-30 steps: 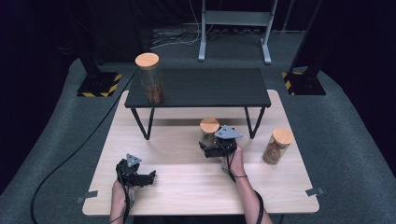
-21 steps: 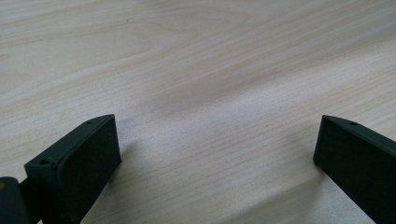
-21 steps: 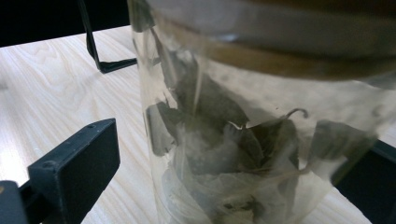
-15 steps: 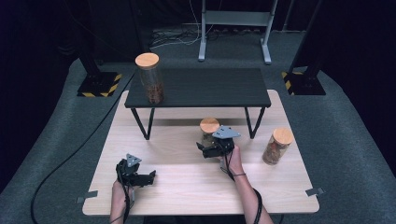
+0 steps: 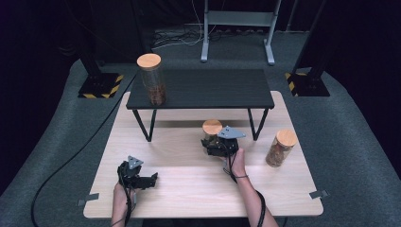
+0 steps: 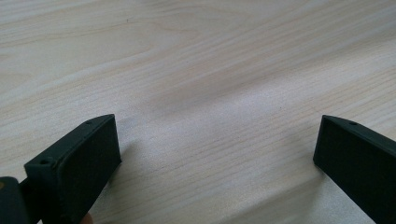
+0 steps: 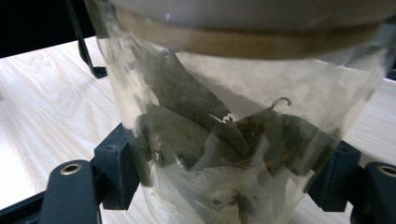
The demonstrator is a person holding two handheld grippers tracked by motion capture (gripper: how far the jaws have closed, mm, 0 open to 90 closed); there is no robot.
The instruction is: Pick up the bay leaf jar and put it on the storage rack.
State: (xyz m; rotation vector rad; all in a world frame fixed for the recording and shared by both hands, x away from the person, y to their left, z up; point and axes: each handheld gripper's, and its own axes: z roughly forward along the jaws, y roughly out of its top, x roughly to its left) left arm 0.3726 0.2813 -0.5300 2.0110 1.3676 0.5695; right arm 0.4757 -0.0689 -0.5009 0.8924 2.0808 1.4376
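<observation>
The clear glass jar of dark leaves with a wooden lid (image 7: 233, 140), clamped between the right gripper (image 5: 218, 145) jaws, has been carried slightly leftward along the light wooden table (image 5: 198, 198) in front of the black shelf (image 5: 203, 90), suggesting a transfer under way, while the left gripper (image 6: 215, 149) rests released near the front-left corner.

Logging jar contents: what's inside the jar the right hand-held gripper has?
Through the glass of the jar, dark dried leaves show, piled in the lower half. The wooden lid covers the top. The right hand-held gripper jaws flank the sides, hiding the jar's base and bottom layer.
</observation>
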